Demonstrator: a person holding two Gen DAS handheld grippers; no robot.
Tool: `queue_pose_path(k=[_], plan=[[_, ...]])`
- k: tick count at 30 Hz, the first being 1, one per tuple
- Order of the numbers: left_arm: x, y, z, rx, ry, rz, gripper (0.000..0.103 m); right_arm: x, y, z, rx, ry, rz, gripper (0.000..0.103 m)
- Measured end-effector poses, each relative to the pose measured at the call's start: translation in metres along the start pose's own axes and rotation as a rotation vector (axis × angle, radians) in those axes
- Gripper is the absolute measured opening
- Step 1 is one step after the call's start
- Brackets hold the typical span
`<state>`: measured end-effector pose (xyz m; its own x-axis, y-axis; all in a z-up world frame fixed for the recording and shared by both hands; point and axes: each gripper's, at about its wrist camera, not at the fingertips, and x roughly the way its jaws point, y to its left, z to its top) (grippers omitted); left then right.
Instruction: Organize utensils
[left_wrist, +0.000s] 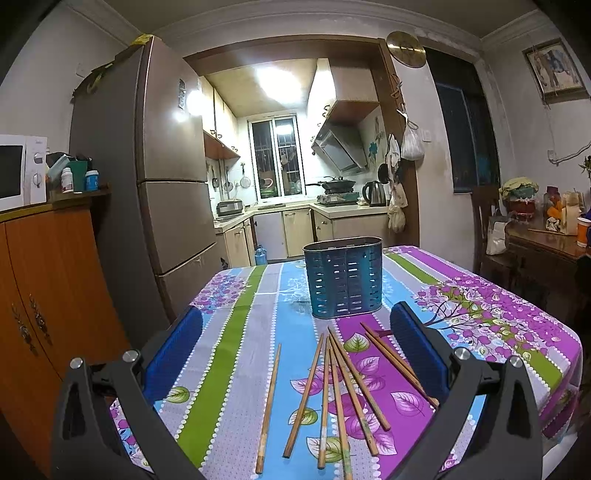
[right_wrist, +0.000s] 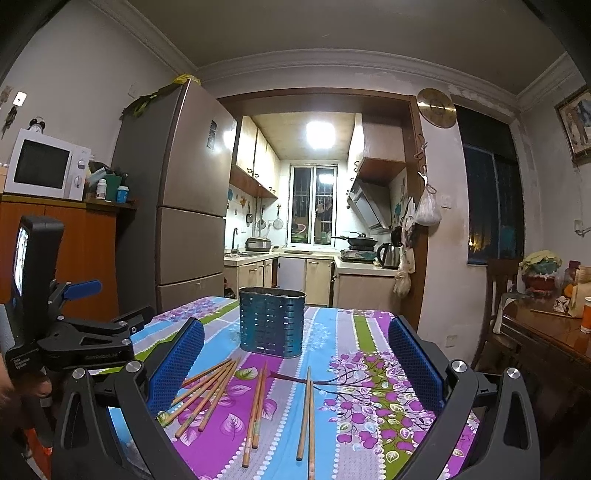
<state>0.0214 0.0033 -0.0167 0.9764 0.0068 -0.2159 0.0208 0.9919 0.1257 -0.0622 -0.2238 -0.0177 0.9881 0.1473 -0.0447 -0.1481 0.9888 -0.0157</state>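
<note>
Several wooden chopsticks (left_wrist: 332, 391) lie loose on the flowered tablecloth (left_wrist: 236, 332), fanned out between my left gripper's blue pads. A blue perforated metal utensil holder (left_wrist: 344, 277) stands upright beyond them. My left gripper (left_wrist: 295, 325) is open and empty above the table's near part. In the right wrist view the chopsticks (right_wrist: 255, 398) lie in three groups in front of the holder (right_wrist: 272, 322). My right gripper (right_wrist: 295, 328) is open and empty, hovering over them. The left gripper's body (right_wrist: 74, 332) shows at the left.
A refrigerator (left_wrist: 162, 177) and a wooden cabinet (left_wrist: 48, 280) with a microwave (left_wrist: 20, 170) stand left of the table. A dark wooden table (right_wrist: 546, 332) with clutter and a chair (right_wrist: 496, 295) stand to the right. The kitchen lies behind.
</note>
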Motion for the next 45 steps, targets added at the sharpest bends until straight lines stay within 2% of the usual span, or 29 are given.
queue_pose_path(k=[25,45], plan=[[-0.021,0.007,0.009,-0.012,-0.042,-0.007,0.098,0.021,0.000,0.000,-0.006,-0.001,-0.014,0.100],[-0.020,0.003,0.008,-0.006,-0.033,-0.010,0.098,0.025,-0.002,-0.001,-0.006,0.004,-0.014,0.100]])
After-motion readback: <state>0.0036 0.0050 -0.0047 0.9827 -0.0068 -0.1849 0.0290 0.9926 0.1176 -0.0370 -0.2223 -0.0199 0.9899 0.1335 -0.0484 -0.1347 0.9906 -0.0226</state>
